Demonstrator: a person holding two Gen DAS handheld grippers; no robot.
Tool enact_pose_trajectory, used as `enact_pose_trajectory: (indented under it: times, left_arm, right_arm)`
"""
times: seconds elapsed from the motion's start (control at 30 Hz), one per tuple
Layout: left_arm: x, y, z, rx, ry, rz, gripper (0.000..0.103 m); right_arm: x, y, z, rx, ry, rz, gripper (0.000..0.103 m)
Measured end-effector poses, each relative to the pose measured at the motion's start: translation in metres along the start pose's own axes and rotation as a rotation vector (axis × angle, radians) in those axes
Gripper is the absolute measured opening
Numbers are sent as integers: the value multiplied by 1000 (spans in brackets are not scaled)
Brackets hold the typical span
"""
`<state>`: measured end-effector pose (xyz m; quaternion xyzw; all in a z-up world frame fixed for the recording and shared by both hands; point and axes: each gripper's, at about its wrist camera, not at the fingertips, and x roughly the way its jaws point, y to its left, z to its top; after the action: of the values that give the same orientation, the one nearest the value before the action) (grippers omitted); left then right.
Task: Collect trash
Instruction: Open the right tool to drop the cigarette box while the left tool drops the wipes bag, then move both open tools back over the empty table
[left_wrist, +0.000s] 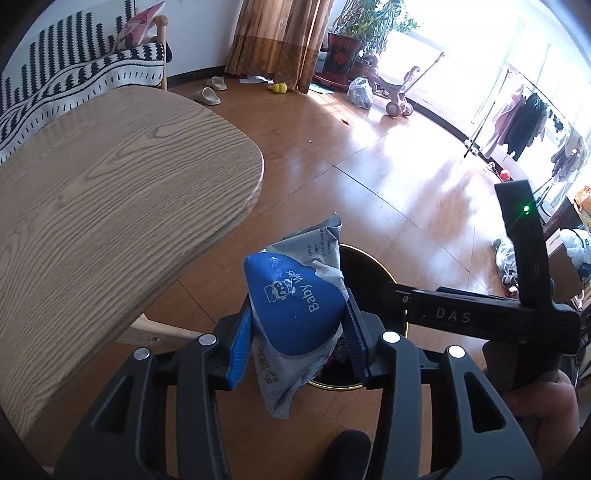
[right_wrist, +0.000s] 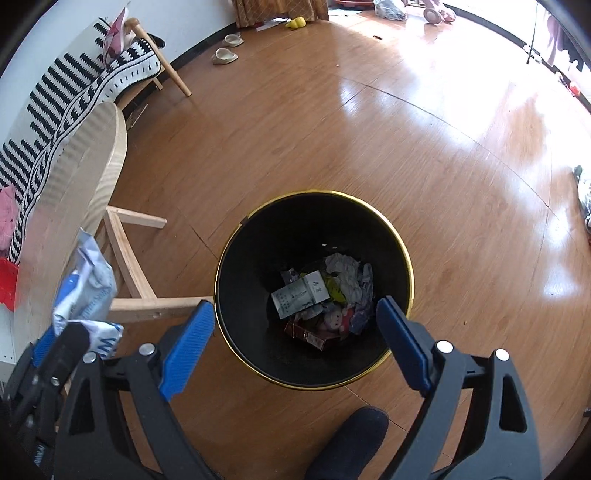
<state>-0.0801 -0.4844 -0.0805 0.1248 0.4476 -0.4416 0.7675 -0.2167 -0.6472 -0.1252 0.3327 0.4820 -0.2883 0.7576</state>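
My left gripper (left_wrist: 297, 325) is shut on a blue and grey baby wipes packet (left_wrist: 295, 306), held just above the near rim of a black trash bin with a gold rim (left_wrist: 365, 266). The packet also shows at the left of the right wrist view (right_wrist: 88, 288). My right gripper (right_wrist: 295, 325) is open and empty, above the same bin (right_wrist: 369, 225), which holds crumpled paper, a carton and wrappers (right_wrist: 321, 295). The right gripper's body shows in the left wrist view (left_wrist: 480, 314).
A round wooden table (left_wrist: 110, 206) stands left of the bin; its legs show in the right wrist view (right_wrist: 136, 280). A striped sofa (left_wrist: 74, 74), slippers (left_wrist: 208, 96), a plant and a stroller stand farther off. A dark shoe (right_wrist: 351, 439) is near the bin.
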Motion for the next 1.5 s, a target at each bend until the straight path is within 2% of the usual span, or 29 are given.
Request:
enact_pose_trajectory:
  times: [0.2,0.47,0.53,0.6,0.83,0.97,1.07,1.17,1.27,1.33,1.5]
  left_arm:
    - [22,-6,-2,9,50,-55,44]
    - [55,-29,1,39,86,-124,44]
    - [60,-33,2,43,95,-135,50]
    - [59,-37,2,53,79,-131,74]
    - [31,-27,3,85,21,-84,92]
    - [-9,6,7,61,-28,-19,95]
    - [-52,60,6,-15,-82,78,96]
    - [-87,112,0,-89,-102,180,96]
    - [-134,178,-15,-177,-123,316,96]
    - [-163,212,-25,-225,-145,387,96]
    - [-234,288,-63,-357,-185,541,96]
  right_arm:
    - [-25,-17,7,69,-68,-21,91]
    - [-49,-39,14,179,-132,7,91]
    - [-52,-39,16,183,-141,7,93]
    - [-54,-37,17,178,-147,3,93]
    - [-56,-15,19,146,-145,12,93]
    - [-63,26,21,69,-160,38,93]
    - [-69,75,22,-29,-180,63,94]
    - [-72,145,15,-175,-197,111,94]
    - [-74,210,0,-304,-206,158,94]
    - [-73,266,-18,-416,-209,196,94]
    - [-67,365,-57,-572,-189,283,94]
